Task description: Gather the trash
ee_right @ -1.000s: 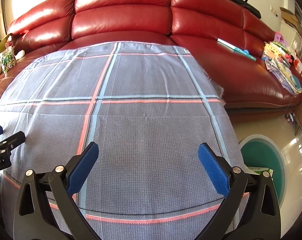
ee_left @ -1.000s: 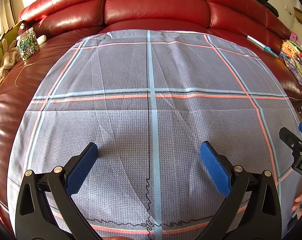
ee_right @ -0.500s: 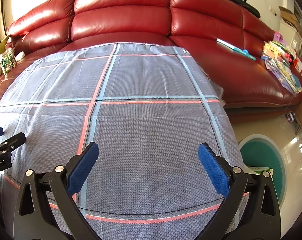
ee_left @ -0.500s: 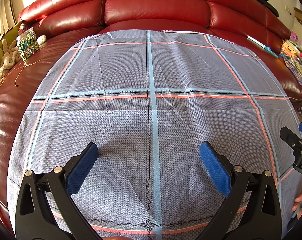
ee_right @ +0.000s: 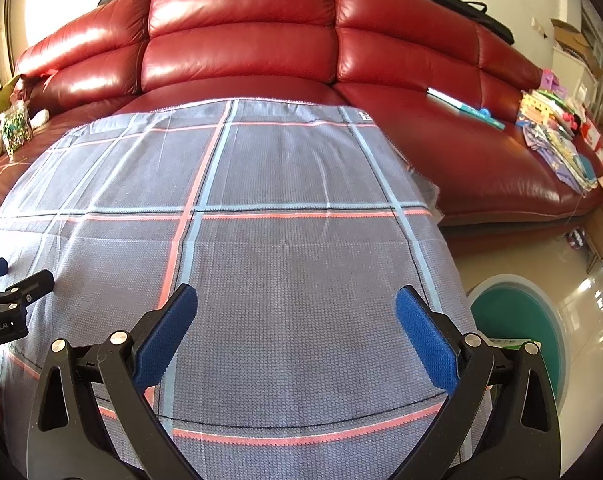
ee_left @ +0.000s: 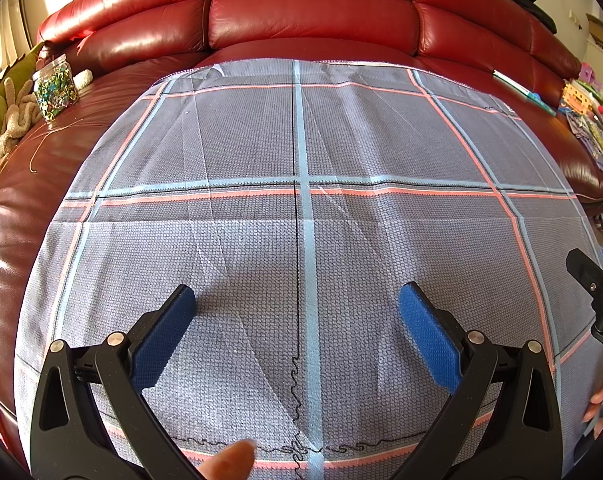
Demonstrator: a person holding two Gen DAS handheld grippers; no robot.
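Here both the left gripper (ee_left: 297,300) and right gripper (ee_right: 297,300) hover wide apart and empty over the plaid cloth (ee_left: 341,140) draping the red sofa (ee_left: 301,12).

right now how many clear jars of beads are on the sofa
1. The jar stands on the red sofa at its left end, beside a plush toy, left of the plaid cloth. Others may be hidden.

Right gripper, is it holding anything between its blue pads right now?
No, the right gripper is open with its blue pads spread wide over the plaid cloth, nothing between them.
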